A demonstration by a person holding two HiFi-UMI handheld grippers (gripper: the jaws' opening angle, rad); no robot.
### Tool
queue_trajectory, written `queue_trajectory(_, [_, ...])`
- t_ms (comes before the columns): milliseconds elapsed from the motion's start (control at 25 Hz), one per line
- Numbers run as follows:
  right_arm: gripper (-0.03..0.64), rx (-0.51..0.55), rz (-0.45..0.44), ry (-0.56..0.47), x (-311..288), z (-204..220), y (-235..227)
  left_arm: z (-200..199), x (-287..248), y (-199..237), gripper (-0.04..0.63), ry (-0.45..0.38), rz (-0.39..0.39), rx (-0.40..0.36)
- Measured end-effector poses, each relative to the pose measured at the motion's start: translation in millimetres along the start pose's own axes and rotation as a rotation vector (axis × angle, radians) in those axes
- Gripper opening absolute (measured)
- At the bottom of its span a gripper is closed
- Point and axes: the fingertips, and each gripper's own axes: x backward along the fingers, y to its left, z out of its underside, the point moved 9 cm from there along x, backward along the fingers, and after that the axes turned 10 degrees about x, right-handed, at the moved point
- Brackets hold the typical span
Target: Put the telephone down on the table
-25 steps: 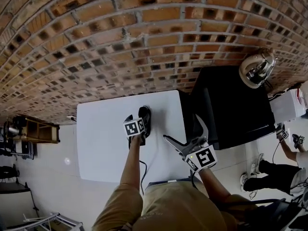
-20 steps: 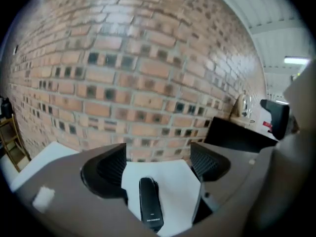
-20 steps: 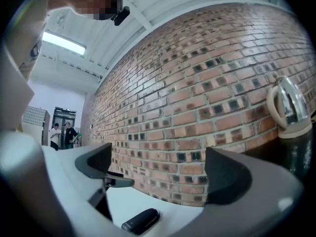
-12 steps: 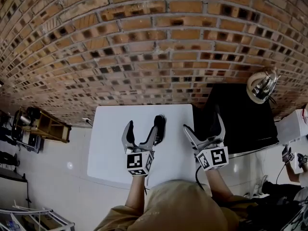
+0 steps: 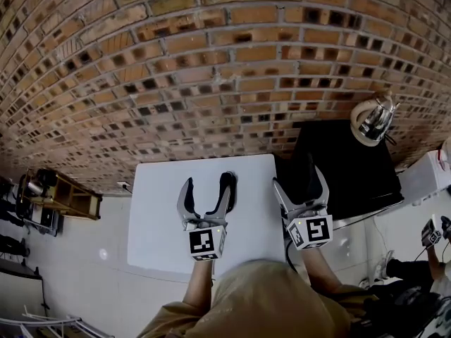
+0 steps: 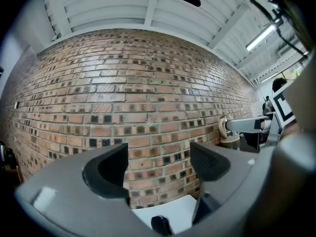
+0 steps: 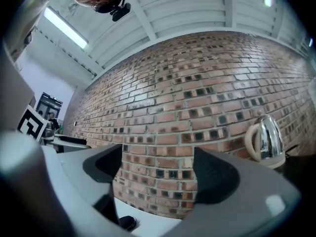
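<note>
The black telephone handset (image 5: 230, 180) lies on the white table (image 5: 158, 217) near its far edge, with nothing holding it. It also shows low in the left gripper view (image 6: 162, 225) and in the right gripper view (image 7: 127, 222). My left gripper (image 5: 206, 194) is raised above the table in front of the handset, pointing at the brick wall, open and empty. My right gripper (image 5: 301, 186) hovers past the table's right edge. Its jaws stand apart and are closing, with nothing between them.
A brick wall (image 5: 211, 69) rises behind the table. To the right stands a black cabinet (image 5: 352, 171) with a steel kettle (image 5: 371, 120) on it. A wooden shelf (image 5: 60, 192) stands on the floor at left. A cable hangs off the table's near edge.
My left gripper has risen from the handset on the table and now hangs open in the air. The right gripper has also lifted a little. The handset has stayed put.
</note>
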Motion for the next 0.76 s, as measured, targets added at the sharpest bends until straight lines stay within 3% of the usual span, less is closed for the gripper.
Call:
queue_trajectory(360, [0.44, -0.039, 0.021, 0.095, 9, 17, -6, 14, -10, -11, 0.399, -0.009, 0.036, 0.021])
queue_trajectory(760, [0.44, -0.043, 0.02, 0.069, 15, 18, -12, 17, -6, -18, 0.399, -0.043, 0.023, -0.03])
